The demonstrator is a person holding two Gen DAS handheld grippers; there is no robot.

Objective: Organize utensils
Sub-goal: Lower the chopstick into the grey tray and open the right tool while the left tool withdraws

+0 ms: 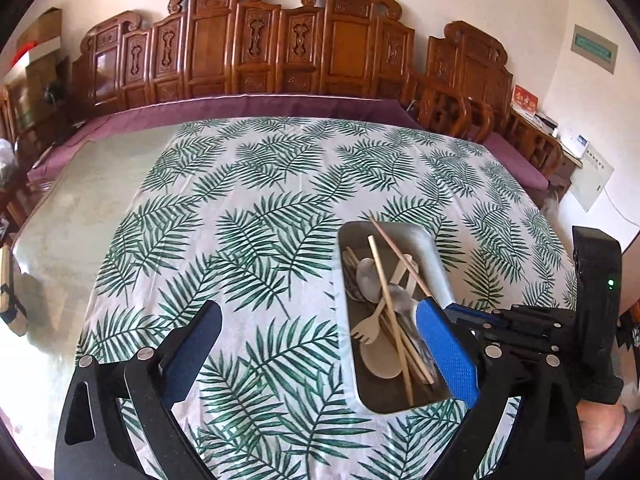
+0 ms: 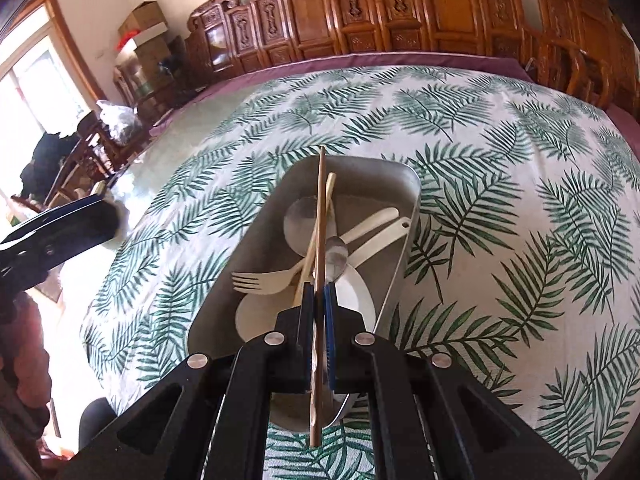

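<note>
A metal tray [image 1: 432, 248] [image 2: 256, 248] lies on the leaf-print tablecloth and holds a jumble of utensils: cream plastic fork [image 2: 260, 280] [image 1: 370, 326], metal spoons [image 2: 300, 220], cream spoons [image 2: 376, 220] and a pale chopstick [image 1: 384, 292]. My right gripper [image 2: 319, 286] is shut on a brown chopstick [image 2: 320, 208], which sticks out forward over the tray; it also shows in the left wrist view [image 1: 400, 256], with the right gripper [image 1: 448, 306] at the tray's right rim. My left gripper [image 1: 320, 320] is open and empty over the cloth, left of the tray.
The tablecloth [image 1: 260, 208] covers most of a table with a bare glass strip [image 1: 80, 208] at the left. Carved wooden chairs [image 1: 280, 48] line the far edge. Boxes and clutter [image 2: 140, 40] stand at the far left.
</note>
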